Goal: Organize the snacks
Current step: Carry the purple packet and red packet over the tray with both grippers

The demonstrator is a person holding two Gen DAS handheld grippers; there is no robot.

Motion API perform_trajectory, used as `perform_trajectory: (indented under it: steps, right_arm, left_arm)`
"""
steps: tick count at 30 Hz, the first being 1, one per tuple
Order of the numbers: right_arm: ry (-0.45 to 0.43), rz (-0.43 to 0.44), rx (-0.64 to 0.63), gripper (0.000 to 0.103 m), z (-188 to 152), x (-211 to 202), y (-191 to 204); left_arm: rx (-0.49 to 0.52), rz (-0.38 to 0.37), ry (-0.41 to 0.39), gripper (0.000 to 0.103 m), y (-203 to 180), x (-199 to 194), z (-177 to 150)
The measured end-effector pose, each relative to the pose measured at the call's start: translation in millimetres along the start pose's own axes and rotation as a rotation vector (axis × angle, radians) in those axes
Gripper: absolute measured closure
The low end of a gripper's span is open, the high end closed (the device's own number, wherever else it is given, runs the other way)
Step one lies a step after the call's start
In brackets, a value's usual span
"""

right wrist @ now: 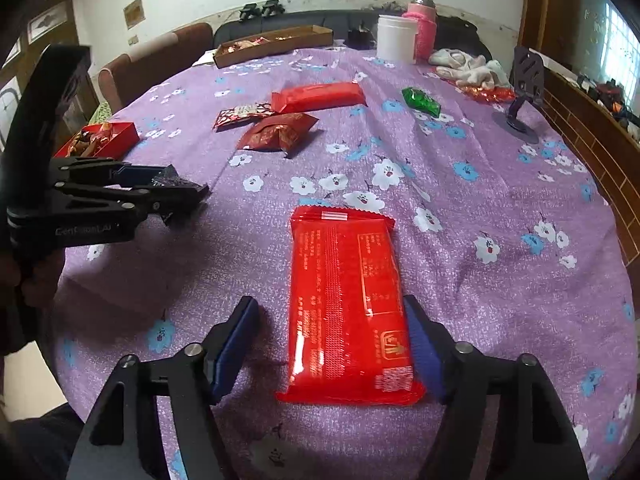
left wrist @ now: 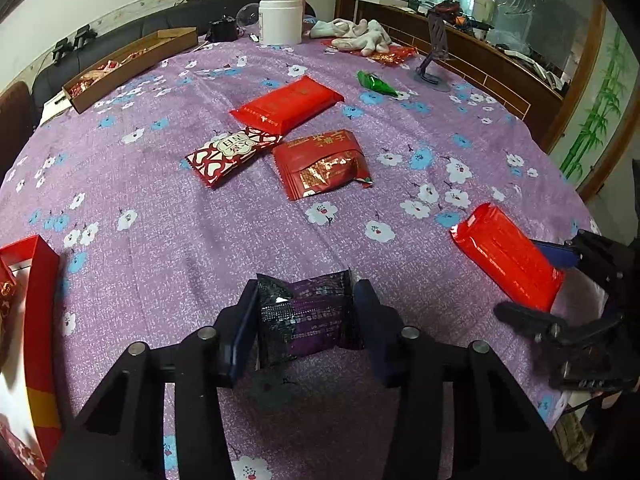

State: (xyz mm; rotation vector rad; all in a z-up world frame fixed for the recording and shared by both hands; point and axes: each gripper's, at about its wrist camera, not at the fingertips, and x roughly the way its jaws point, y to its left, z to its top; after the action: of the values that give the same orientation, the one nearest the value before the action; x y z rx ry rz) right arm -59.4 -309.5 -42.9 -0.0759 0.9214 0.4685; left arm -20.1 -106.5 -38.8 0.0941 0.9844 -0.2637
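Near the table's [left wrist: 168, 264] front edge: left gripper [left wrist: 306, 320] clamped across dark purple snack packet [left wrist: 308, 312], light, crinkly, soft; right gripper [right wrist: 332, 344] straddling slick red wafer pack [right wrist: 348, 304], only right pad touching; best pinched across its width.

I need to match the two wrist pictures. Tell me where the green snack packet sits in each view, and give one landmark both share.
Left wrist view: green snack packet lies upper right of centre, beyond the red packets.
Right wrist view: green snack packet lies upper right, near the black stand.
Shared landmark: the white jar at the table's far edge.
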Motion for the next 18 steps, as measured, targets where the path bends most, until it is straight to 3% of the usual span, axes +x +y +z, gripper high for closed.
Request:
perform_trajectory:
  steps: [3, 12, 18]
  right_arm:
    - [0.015, 0.013, -0.018, 0.054, -1.0, -3.6, 2.4]
    - [-0.006, 0.050, 0.036, 0.055, -4.8, -7.9, -3.4]
    - [-0.021, 0.162, 0.142, 0.055, -5.4, -12.0, -23.9]
  left_arm:
    - [0.020, -0.015, -0.015, 0.069, -6.1, -4.5, -4.5]
    - [0.026, -0.076, -0.073, 0.075, -15.5, -19.9, -17.1]
    - [-0.014, -0.088, -0.080, 0.075, -9.3, -24.4, -24.7]
